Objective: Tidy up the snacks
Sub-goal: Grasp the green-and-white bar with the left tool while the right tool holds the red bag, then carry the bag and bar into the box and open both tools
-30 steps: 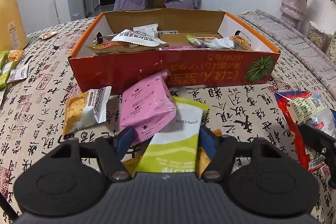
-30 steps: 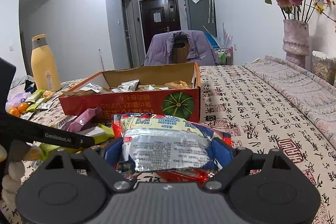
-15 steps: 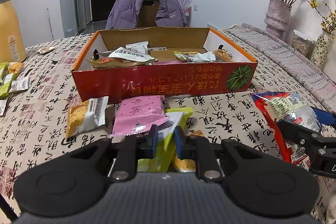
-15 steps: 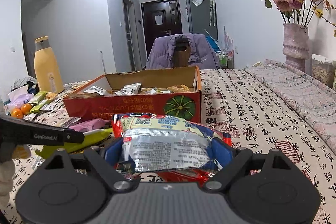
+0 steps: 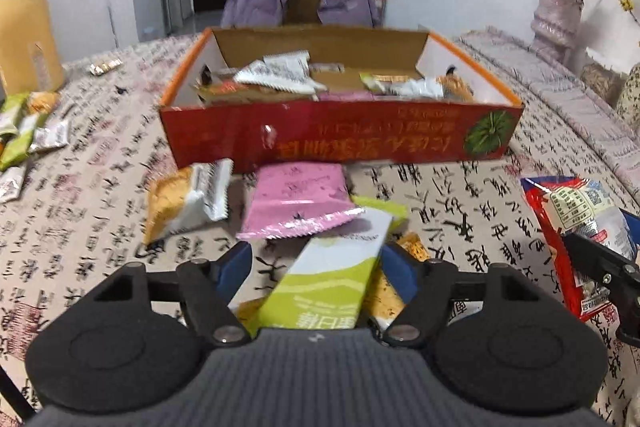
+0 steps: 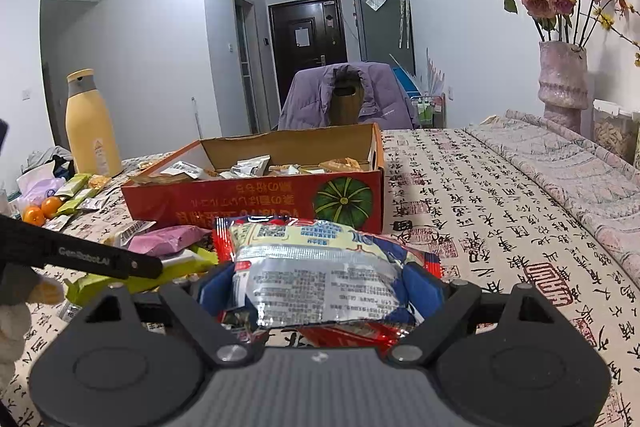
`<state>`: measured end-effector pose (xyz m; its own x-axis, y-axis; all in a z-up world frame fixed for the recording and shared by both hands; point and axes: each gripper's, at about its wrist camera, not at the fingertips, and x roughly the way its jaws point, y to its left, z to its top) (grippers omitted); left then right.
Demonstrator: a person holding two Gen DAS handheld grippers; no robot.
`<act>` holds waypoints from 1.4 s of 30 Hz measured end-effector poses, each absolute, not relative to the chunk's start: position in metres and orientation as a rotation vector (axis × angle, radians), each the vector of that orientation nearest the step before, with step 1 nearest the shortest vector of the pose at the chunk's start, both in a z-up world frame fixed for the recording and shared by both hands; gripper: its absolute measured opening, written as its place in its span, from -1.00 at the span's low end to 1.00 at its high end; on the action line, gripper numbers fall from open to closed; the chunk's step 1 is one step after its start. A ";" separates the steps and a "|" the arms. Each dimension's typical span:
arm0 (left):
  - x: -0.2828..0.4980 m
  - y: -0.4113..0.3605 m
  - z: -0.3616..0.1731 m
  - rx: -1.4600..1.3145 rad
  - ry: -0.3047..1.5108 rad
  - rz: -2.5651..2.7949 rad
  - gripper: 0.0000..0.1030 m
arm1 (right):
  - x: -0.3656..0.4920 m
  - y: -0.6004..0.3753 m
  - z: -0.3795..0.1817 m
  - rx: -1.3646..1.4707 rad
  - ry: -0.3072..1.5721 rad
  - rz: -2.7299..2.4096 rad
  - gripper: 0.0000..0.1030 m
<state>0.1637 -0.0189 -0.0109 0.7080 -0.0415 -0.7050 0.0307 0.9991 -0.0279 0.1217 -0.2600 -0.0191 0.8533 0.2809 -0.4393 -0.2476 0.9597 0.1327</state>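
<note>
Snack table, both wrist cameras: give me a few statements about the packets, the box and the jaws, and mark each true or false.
1. The red and orange box already holds several snack packets. True.
2. The pink packet lies inside the box. False: it lies on the tablecloth in front of the box.
3. The right gripper has a red and blue bag between its jaws. True.
4. The left gripper has its jaws pressed fully together. False: they stand apart, having just been opening, with the green and white packet between them.
5. The yellow bottle lies on its side. False: it stands upright.
</note>
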 end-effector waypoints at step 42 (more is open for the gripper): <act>0.150 -0.020 0.041 -0.091 0.581 -0.122 -0.27 | 0.137 -0.252 -0.007 0.040 0.453 0.248 0.72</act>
